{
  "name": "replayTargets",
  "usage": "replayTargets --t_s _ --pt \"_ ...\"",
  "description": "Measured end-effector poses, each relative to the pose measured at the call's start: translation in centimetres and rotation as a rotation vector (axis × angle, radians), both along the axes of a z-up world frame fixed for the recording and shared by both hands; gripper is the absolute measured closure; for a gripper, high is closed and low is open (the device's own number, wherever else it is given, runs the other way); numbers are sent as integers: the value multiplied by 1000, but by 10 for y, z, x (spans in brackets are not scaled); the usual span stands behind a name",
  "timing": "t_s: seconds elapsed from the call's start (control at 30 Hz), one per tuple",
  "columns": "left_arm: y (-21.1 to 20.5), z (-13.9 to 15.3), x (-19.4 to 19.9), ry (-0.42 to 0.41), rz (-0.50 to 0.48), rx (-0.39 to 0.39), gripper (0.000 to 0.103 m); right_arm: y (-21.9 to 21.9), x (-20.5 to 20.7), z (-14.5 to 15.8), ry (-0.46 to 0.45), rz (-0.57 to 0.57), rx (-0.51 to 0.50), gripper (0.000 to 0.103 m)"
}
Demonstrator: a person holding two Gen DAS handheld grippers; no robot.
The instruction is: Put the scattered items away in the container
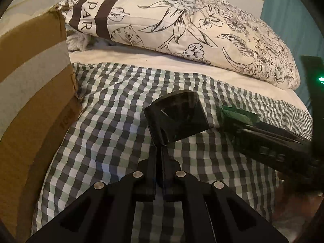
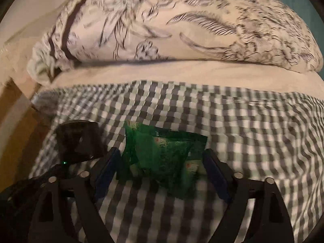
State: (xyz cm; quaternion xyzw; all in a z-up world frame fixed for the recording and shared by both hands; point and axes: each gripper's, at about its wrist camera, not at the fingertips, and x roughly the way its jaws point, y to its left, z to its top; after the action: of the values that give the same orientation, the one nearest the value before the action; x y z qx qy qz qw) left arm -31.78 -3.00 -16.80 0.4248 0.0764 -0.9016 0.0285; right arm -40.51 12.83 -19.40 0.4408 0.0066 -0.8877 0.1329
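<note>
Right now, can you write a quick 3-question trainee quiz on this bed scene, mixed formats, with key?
1. True or false: the left gripper is open.
2. The green packet lies: A) inside the cardboard box B) between the right gripper's open fingers C) on the floral pillow
3. Fill in: the dark object at the left gripper's tips rests on the ____ cloth.

Key: 1 false; 2 B; 3 checkered
</note>
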Motion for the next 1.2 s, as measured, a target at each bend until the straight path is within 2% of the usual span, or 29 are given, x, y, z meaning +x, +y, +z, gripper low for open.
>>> replayTargets --t_s 0.03,0.07,0.1,0.13,0.3,0.6,0.93,1.2 --pt "-1 0 0 -3 -1 1 100 -2 -2 -3 0 -6 25 20" --pt "-2 -1 0 -7 -1 1 100 -5 -4 -7 -12 -11 58 31" --pt "-3 0 2 -10 -1 -2 100 -5 -3 -9 -8 -13 76 58" --pt "-4 1 3 -12 0 -4 100 -3 -1 -8 3 -19 79 71" --pt "-6 15 19 -9 -3 -32 100 18 26 11 3 -18 47 74" --pt "17 77 81 49 -67 -55 100 50 136 83 73 1 -45 74" --pt "28 150 161 87 -77 -72 100 43 232 157 140 24 -119 74" --pt "15 180 203 125 -75 -68 100 33 287 196 208 50 -111 74"
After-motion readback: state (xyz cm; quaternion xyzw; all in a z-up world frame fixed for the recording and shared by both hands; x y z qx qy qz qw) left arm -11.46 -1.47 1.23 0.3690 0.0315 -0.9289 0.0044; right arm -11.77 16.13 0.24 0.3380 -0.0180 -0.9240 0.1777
